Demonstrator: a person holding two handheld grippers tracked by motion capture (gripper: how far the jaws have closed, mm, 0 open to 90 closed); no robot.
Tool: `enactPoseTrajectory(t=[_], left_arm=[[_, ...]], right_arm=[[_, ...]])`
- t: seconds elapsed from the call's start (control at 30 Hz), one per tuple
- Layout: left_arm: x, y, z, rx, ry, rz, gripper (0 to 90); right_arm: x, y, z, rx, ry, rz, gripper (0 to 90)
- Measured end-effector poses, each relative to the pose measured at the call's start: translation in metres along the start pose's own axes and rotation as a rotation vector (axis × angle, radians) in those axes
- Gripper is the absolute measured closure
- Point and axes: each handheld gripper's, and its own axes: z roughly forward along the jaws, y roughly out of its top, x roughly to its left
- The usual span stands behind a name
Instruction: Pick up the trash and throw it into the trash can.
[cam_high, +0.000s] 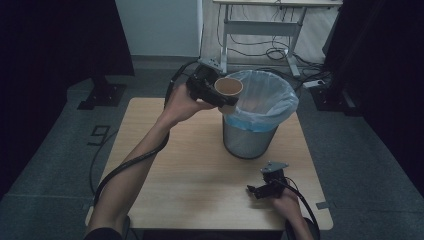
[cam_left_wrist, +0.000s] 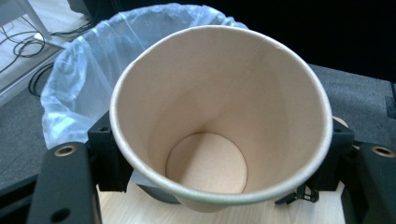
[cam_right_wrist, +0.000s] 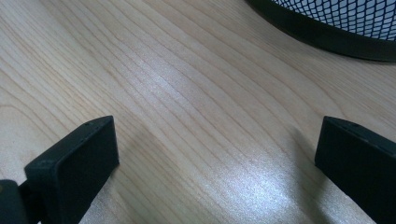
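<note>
My left gripper (cam_high: 223, 97) is raised above the table's far side, shut on an empty brown paper cup (cam_high: 228, 87). The cup hangs at the left rim of a mesh waste bin (cam_high: 250, 140) lined with a pale blue plastic bag (cam_high: 265, 97). In the left gripper view the cup (cam_left_wrist: 219, 112) sits between the two black jaws, its bare inside facing the camera, with the bag (cam_left_wrist: 79, 79) behind it. My right gripper (cam_high: 256, 190) rests low over the table (cam_high: 190, 165) near its front right, open with nothing between its fingers (cam_right_wrist: 74, 163). The bin's dark base (cam_right_wrist: 327, 32) is just beyond it.
A white desk frame (cam_high: 260, 25) with loose cables stands on the floor behind the table. Dark curtains hang at both sides. A black stand foot (cam_high: 102, 95) sits on the floor at the left. Bare wood stretches across the table's left and middle.
</note>
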Motion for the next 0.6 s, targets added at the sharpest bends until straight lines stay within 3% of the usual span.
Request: enactPoseTrajectory(t=[0.6], left_arm=[[0.012, 0.029, 0.030, 0.002, 0.040, -0.011, 25.6]], right_arm=[[0.000, 0.000, 0.000, 0.000, 0.000, 0.000, 0.0]])
